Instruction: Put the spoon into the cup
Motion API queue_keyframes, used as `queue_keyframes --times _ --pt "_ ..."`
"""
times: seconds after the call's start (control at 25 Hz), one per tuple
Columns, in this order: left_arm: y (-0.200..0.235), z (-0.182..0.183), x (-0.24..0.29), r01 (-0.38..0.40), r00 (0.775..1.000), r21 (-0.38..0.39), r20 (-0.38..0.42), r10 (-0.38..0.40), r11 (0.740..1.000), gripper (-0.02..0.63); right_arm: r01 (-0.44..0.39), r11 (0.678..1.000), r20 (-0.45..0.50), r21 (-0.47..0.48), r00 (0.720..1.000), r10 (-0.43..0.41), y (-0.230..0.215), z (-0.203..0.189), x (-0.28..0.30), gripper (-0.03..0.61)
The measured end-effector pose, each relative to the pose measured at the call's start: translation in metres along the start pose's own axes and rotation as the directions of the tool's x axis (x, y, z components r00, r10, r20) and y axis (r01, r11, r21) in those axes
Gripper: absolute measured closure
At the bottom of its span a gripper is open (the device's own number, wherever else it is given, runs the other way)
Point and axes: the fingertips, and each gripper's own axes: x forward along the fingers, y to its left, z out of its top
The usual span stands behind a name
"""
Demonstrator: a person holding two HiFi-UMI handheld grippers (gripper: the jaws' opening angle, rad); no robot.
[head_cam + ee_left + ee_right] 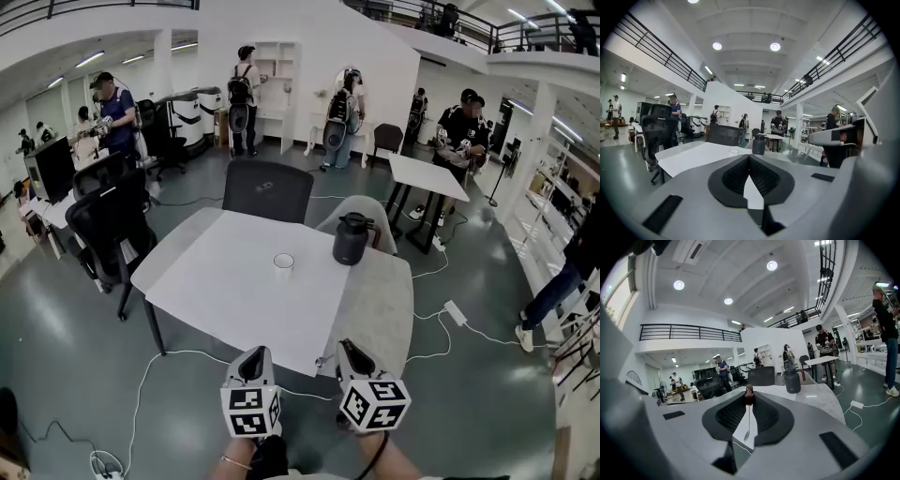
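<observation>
Black office chairs (pixel 108 220) stand at 9 o'clock of the white table (pixel 216 281). Another dark chair (pixel 268 190) is pushed in at the table's 12 o'clock edge. Near the middle of the white top stands the cup (pixel 283 262), upright, mouth open and nothing in it. It also shows small and far off past the left gripper's tips (pixel 734 151). At 2 o'clock of the cup sits a dark jug (pixel 352 239) with its handle turned to the right. It rests where the white top meets a grey tabletop (pixel 380 314) lying along its 3 o'clock side. Both grippers are held off the table's 6 o'clock corner, side by side and apart from one another, pointing toward 12 o'clock. The left gripper (pixel 255 354) has its jaws brought together at the tips with nothing between them, only a narrow wedge of white table showing below the point where they meet (pixel 749 159). The right gripper (pixel 343 345) is nipped onto the spoon (pixel 749 394). The jaws (pixel 749 401) pinch it just under its brown handle end, which sticks up above the tips. The thin metal shaft hangs down between the dark pads with the small bowl at the bottom. So the spoon is in the right claw, well apart from the cup, which lies at about 11 o'clock of that claw.
</observation>
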Motion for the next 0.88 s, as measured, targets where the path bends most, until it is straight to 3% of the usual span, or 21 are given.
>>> queue_keyframes --times 0.88 --pt "0.085 0.085 0.193 0.065 0.996 0.025 0.057 -0.067 0.998 0.595 0.070 0.997 0.079 0.022 0.994 -0.072 -0.028 0.078 0.191 0.514"
